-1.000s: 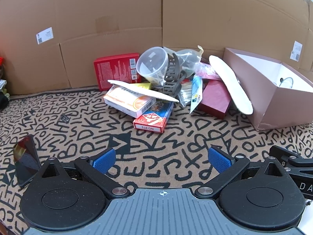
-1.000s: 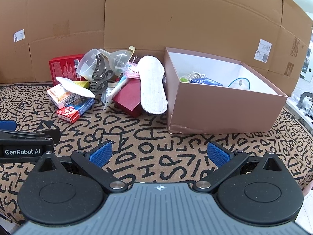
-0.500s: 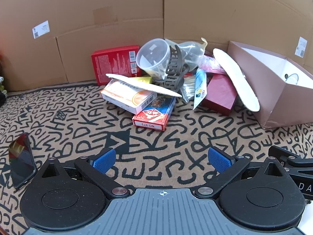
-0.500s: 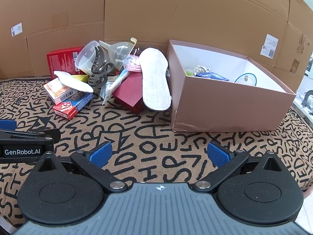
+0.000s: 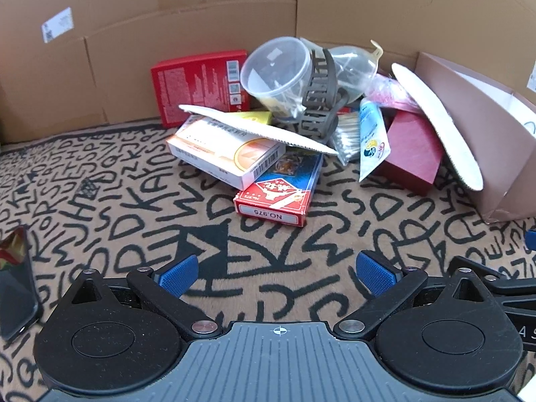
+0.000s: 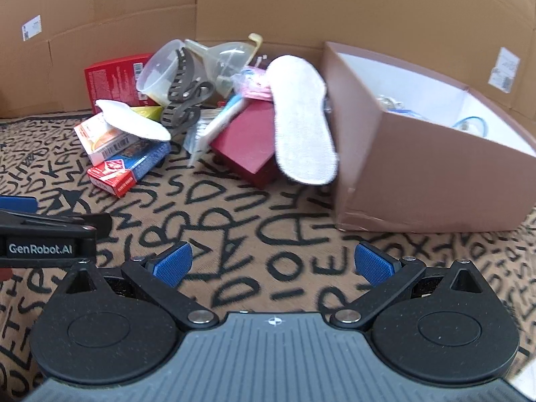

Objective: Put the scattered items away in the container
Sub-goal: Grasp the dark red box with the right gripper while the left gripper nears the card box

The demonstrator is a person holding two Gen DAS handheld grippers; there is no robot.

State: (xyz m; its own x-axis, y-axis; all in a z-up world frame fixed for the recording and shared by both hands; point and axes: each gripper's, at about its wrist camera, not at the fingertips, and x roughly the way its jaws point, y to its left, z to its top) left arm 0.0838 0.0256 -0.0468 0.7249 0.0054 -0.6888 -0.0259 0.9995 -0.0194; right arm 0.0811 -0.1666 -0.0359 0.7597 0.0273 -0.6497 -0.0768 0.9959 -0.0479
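Our left gripper (image 5: 274, 273) has its blue pads spread wide with nothing between them, and our right gripper (image 6: 273, 263) is likewise wide apart and empty, both low over the lettered rug (image 5: 140, 201). Since we judge the step in hand to be the approach for a first pick, we do best to take what lies loose on the outside of the pile rather than dig under it: for the left, the playing-card box (image 5: 278, 191) sits nearest, straight ahead of the fingers and apart from them, partly under the white medicine box (image 5: 227, 154), so we should close on its free near end. For the right, the white insole (image 6: 301, 117) leans on the dark red box (image 6: 244, 140) and against the brown container (image 6: 428, 167), ahead and well apart from the pads; the container is open-topped, just right of the pile.
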